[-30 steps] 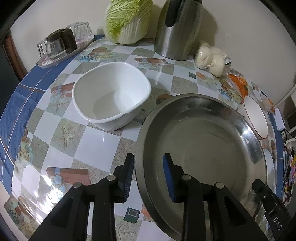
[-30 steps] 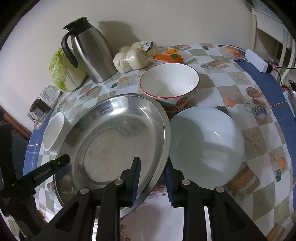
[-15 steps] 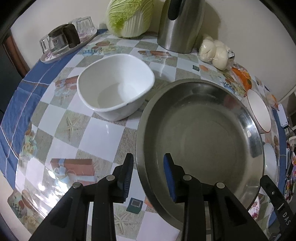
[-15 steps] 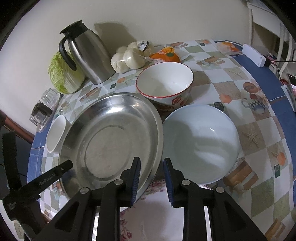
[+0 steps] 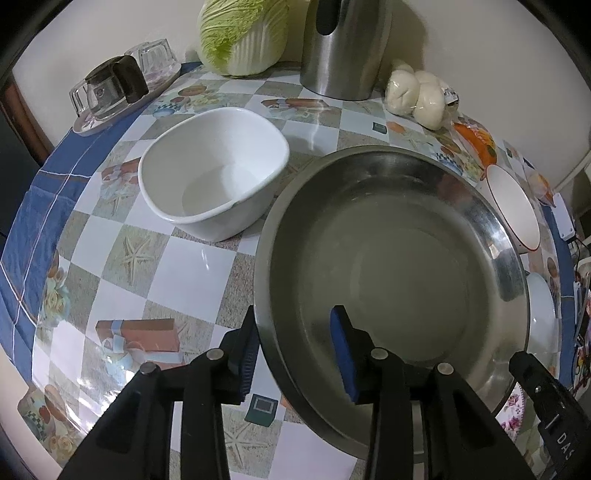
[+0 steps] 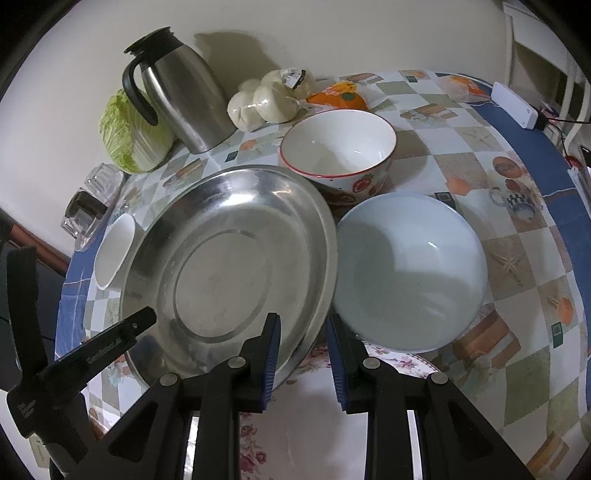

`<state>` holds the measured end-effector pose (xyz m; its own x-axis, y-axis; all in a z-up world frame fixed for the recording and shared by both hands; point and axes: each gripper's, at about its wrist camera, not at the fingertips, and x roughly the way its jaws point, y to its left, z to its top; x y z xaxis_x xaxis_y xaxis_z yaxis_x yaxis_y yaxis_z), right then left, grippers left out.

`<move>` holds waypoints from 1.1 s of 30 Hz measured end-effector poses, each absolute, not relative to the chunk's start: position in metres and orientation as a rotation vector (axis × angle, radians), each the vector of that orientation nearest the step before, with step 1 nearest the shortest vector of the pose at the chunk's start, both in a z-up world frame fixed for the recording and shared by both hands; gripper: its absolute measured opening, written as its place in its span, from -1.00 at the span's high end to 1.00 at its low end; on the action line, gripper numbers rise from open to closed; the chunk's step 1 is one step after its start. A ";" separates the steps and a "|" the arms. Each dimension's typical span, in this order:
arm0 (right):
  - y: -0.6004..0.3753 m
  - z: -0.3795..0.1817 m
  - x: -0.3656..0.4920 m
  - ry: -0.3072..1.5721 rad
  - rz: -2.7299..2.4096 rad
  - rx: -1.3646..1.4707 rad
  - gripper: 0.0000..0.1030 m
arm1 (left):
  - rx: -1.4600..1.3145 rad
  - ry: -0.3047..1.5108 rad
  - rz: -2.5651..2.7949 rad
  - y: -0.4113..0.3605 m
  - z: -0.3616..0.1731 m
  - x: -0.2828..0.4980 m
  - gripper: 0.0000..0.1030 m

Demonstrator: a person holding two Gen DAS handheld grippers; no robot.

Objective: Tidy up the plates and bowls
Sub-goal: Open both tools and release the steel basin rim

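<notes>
Left wrist view: checked tablecloth [image 5: 122, 280] covering the table, carrying all items. Steel basin [image 5: 391, 277], the largest vessel, lies at 3 to 5 o'clock of the frame, its near rim passing between the blue pads of the left gripper [image 5: 295, 347]; the jaws stand partly open astride that rim, one pad outside and one inside, and contact with the metal cannot be confirmed. Steel jug [image 5: 343, 48] stands at 12 o'clock against the wall, with a cabbage [image 5: 243, 33] just beside it at 11 o'clock. White square bowl [image 5: 214, 184] sits upright at 10 o'clock of the basin, close to its rim. Bagged buns [image 5: 417, 96] lie at 1 o'clock; glass cups [image 5: 122, 81] rest on a clear tray at 10 o'clock.

Right wrist view: the basin [image 6: 229, 266] fills the centre-left. Pale blue bowl [image 6: 410, 273] sits at 3 o'clock of it, rims touching or nearly so. Red-rimmed bowl [image 6: 338, 147] stands at 1 o'clock of the basin, just beyond the blue bowl. Right gripper [image 6: 303, 354] straddles the basin's near right rim at 6 o'clock, jaws partly open; a firm hold cannot be told. Floral plate [image 6: 306, 417] lies beneath this gripper, partly hidden.
</notes>
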<state>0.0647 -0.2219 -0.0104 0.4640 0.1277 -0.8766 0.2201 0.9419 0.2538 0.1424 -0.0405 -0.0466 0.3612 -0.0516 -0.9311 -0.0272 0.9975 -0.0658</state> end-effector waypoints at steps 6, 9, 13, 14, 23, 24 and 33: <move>-0.224 -0.002 0.062 1.086 -0.093 0.338 0.45 | -0.095 1.204 -0.007 -0.035 -0.043 0.141 0.24; -0.225 0.006 0.058 1.063 -0.093 0.339 0.42 | -0.105 1.190 -0.007 -0.033 -0.037 0.140 0.18; -0.222 0.015 0.055 1.033 -0.110 0.308 0.07 | -0.108 1.155 -0.011 -0.032 -0.025 0.136 -0.03; -0.222 0.017 0.054 1.026 -0.116 0.298 -0.04 | -0.106 1.147 -0.011 -0.032 -0.023 0.136 -0.08; -0.225 0.013 0.055 1.035 -0.102 0.323 -0.46 | -0.133 1.101 -0.018 -0.027 -0.008 0.129 -0.40; -0.225 0.013 0.055 1.038 -0.101 0.322 -0.50 | -0.137 1.097 -0.016 -0.026 -0.006 0.128 -0.44; -0.220 0.013 0.053 1.061 -0.079 0.316 -0.82 | -0.177 1.089 -0.014 -0.019 0.000 0.121 -0.48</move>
